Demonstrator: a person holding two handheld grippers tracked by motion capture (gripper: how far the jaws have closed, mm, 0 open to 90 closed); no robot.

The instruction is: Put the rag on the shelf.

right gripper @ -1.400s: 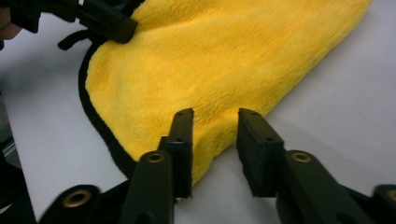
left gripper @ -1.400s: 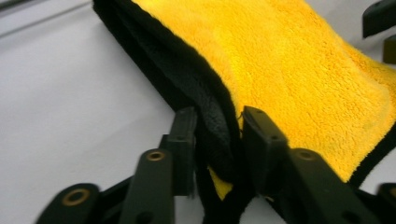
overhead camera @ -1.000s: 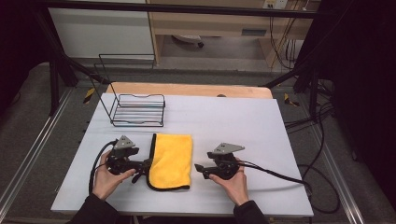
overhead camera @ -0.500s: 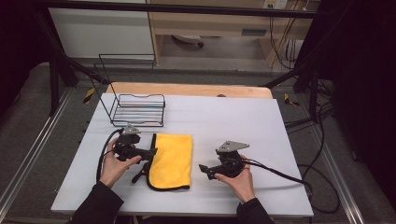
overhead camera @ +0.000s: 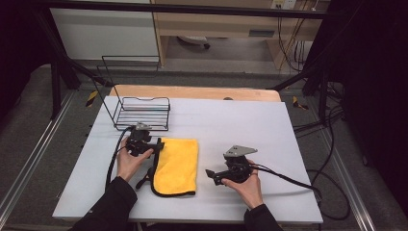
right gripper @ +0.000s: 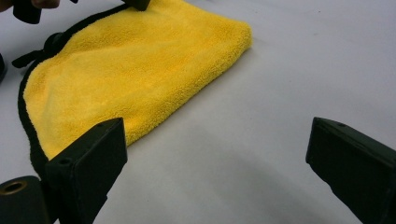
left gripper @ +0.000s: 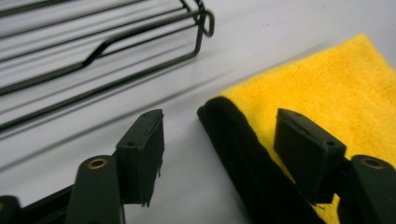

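Folded yellow microfibre cloth (overhead camera: 177, 164) flat on the white table (overhead camera: 250, 125), black-edged along its left side. Left gripper (overhead camera: 155, 145) gaping wide astride the cloth's far left corner — near the wire basket (overhead camera: 142, 112). Right gripper (overhead camera: 210, 173) spread wide too — just off the cloth's right edge, gripping nothing.

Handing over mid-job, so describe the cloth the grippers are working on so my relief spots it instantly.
On the white table, look in front of the black wire basket at the far left. The folded cloth lies flat between the left gripper and the right gripper. It is the only bright yellow thing there, fluffy, with a black trimmed edge.
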